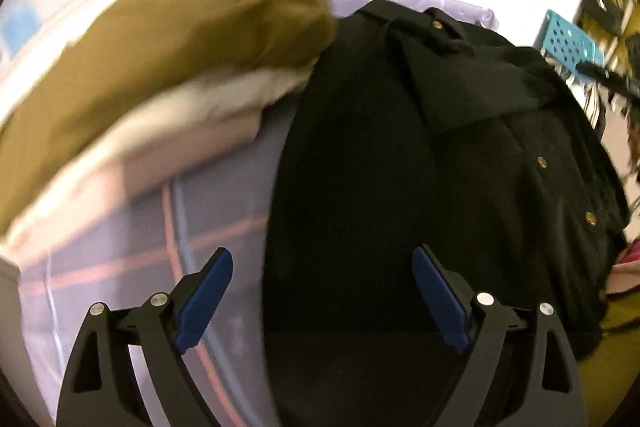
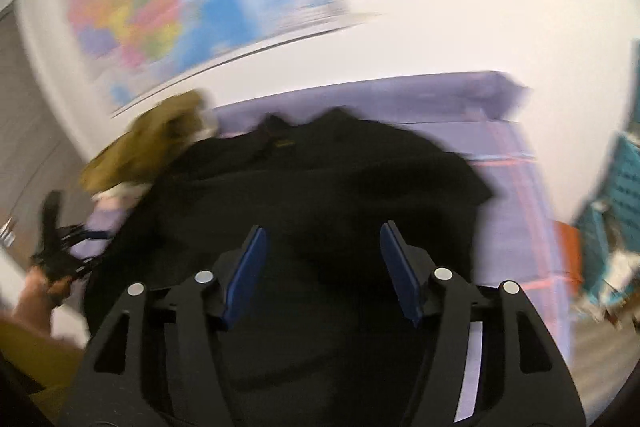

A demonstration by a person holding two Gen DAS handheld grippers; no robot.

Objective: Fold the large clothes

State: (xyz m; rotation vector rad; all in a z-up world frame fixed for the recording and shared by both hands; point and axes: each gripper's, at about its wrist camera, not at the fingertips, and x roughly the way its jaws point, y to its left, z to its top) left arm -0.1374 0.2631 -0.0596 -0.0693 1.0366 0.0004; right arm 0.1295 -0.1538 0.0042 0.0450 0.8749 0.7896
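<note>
both grippers, left [image 1: 322, 301] and right [image 2: 323, 273], gape over a seemingly folded black garment [image 1: 420, 167].

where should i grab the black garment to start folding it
Take the black garment by its near hem, one edge corner per gripper, coming in low from the near side. It lies spread on the lavender sheet with its collar at the far end, and both the left gripper and right gripper hang over it with jaws open.

Motion-blurred across most of the right wrist view: wall map [image 2: 160, 7] unreadable, black garment [image 2: 320, 179] edges smeared. Cut off low by the frame in both views. Possibly folded clothes [image 1: 168, 67] at left, smeared.
</note>
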